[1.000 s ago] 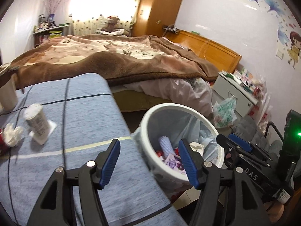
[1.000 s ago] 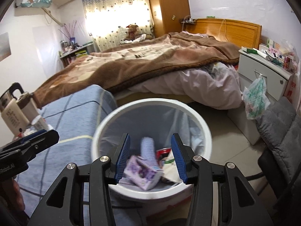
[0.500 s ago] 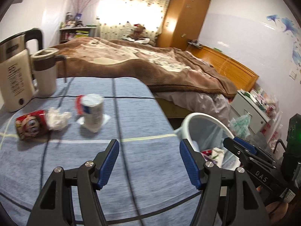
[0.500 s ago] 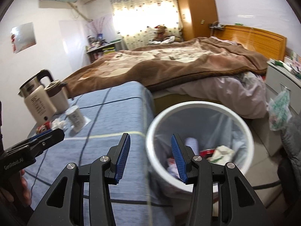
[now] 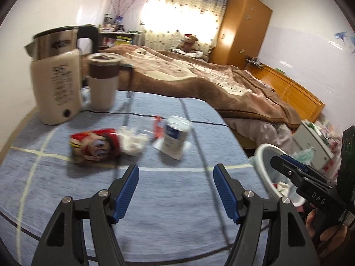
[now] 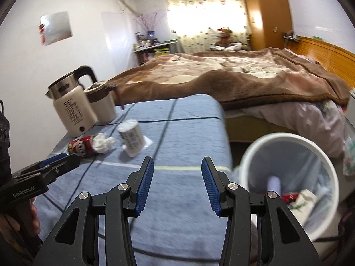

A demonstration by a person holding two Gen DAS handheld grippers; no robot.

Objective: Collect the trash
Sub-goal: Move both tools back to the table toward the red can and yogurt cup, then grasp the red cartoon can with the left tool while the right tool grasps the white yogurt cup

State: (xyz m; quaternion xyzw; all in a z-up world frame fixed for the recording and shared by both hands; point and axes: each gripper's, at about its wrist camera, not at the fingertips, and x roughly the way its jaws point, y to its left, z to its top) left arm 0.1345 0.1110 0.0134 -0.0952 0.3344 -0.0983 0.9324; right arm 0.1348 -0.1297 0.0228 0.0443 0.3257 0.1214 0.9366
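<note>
Both grippers empty — left gripper [image 5: 176, 188] jaws opening, right gripper [image 6: 175, 186] parted. 3 trash items lie ahead; I risk knocking the upright paper cup [image 5: 175, 136] over — tissue wad [image 5: 133, 140] adjacent.

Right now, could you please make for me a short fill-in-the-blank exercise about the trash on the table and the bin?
1. The crumpled tissue lies between the red can and the white ____.
2. The bin stands on the floor between the table and the ____.
3. The electric kettle stands next to a lidded ____.
4. Both grippers, left and right, hold ____.

Missing words: cup; bed; mug; nothing
</note>
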